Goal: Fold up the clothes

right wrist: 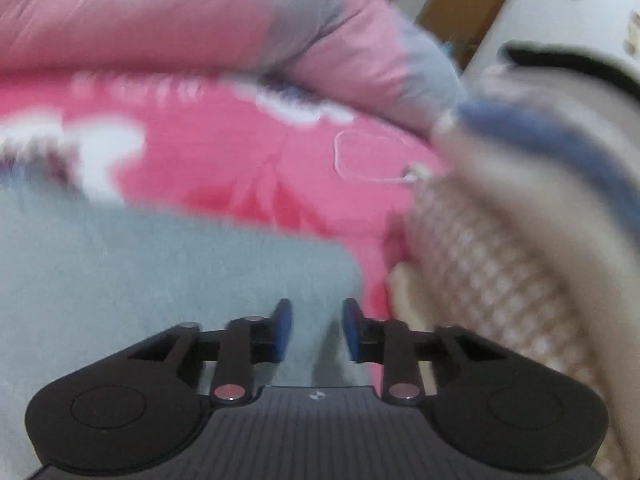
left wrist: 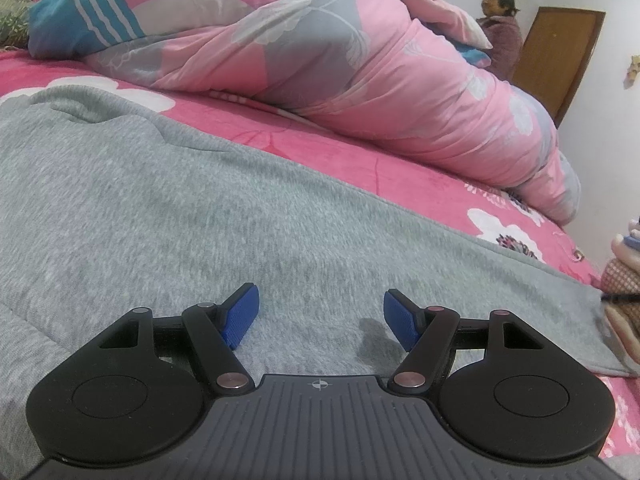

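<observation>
A grey knit garment (left wrist: 180,200) lies spread flat on a bed with a pink flowered sheet (left wrist: 360,168). My left gripper (left wrist: 318,316) is open, its blue pads wide apart, low over the middle of the garment and holding nothing. The right wrist view is blurred. There my right gripper (right wrist: 316,328) is open with a narrower gap, over the garment's right edge (right wrist: 160,272), with nothing between its pads.
A bulky pink, grey and blue quilt (left wrist: 340,60) is heaped along the far side of the bed. A person (left wrist: 502,28) stands by a brown door (left wrist: 560,60) at the back right. A beige checked fabric pile (right wrist: 520,260) lies right of the garment.
</observation>
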A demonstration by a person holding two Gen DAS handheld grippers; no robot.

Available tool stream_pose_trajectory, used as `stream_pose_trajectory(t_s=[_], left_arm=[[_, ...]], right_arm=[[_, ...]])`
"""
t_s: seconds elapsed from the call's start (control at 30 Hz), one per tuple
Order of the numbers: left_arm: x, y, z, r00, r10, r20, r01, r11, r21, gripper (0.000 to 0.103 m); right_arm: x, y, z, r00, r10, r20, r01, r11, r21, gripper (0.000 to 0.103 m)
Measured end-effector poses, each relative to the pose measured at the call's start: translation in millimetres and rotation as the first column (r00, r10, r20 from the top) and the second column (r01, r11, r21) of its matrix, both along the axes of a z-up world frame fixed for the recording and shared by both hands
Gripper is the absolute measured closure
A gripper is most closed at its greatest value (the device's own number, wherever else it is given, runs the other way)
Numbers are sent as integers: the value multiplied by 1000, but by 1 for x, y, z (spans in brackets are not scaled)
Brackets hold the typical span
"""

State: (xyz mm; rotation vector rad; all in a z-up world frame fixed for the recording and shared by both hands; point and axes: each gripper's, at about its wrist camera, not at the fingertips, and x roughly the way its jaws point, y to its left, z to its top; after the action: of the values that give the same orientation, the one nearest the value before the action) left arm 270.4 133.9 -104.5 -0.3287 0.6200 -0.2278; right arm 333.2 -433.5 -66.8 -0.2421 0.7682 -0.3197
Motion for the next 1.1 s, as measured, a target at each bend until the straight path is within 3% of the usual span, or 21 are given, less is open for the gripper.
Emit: stream_pose_trajectory(t_s=[0.1, 0.13, 0.23, 0.33, 0.37, 0.4, 0.47, 0.57, 0.8, 0.83, 0.87, 0.9, 0.97, 1.07, 1.1], left_arm=[[1, 0, 1, 1000, 0, -4, 0, 1000, -1, 33], [1, 1, 1, 1000, 0, -5, 0, 1000, -3, 33], [0, 2, 1, 1000, -4, -11, 4, 1000, -7, 33], [-1, 3, 2, 1000, -12, -15, 12, 1000, -10, 33], [-2, 4, 2, 1000, -14, -17, 14, 1000, -9, 33], [-2, 4, 2, 1000, -17, -19, 17, 1000, -9, 33], [-2, 5, 2, 1000, -20, -19, 19, 1000, -10, 33], [-2, 5, 2, 999, -22, -24, 22, 1000, -11, 33], [-2, 5, 2, 999, -25, -22, 25, 1000, -4, 33], [-2, 5, 2, 999, -25, -21, 25, 1000, -5, 33], [-2, 5, 1, 999, -25, -20, 25, 1000, -6, 33], [-2, 5, 1, 999, -25, -19, 25, 1000, -6, 33], [-2, 5, 1, 999, -25, -19, 25, 1000, -8, 33], [-1, 4, 1, 1000, -24, -20, 24, 1000, -3, 33], [-1, 3, 1, 1000, -23, -19, 23, 1000, 2, 33]], right_arm=[[-6, 67, 34, 968, 240, 77, -248, 961, 122, 76], [-4, 94, 35, 936, 344, 77, -352, 920, 170, 76], [6, 172, 32, 797, 598, 83, -592, 748, 300, 77], [38, 200, 4, 784, 620, 7, -597, 752, 278, 81], [48, 208, -5, 783, 622, -20, -595, 758, 267, 81], [62, 200, -15, 834, 548, -56, -529, 825, 199, 81], [85, 164, -20, 918, 394, -32, -380, 902, 208, 81], [88, 137, -3, 964, 265, 36, -261, 903, 342, 82], [30, 149, -28, 840, 537, -75, -510, 830, 226, 83], [28, 118, -26, 885, 463, -40, -443, 867, 228, 83], [31, 86, -23, 944, 329, -25, -314, 920, 233, 83], [34, 56, -20, 981, 192, -12, -184, 953, 240, 81], [28, 16, -15, 998, 66, -11, -62, 971, 231, 81], [-12, 25, 5, 973, 211, 91, -230, 915, 331, 82], [-24, 39, 10, 946, 300, 124, -325, 875, 359, 82]])
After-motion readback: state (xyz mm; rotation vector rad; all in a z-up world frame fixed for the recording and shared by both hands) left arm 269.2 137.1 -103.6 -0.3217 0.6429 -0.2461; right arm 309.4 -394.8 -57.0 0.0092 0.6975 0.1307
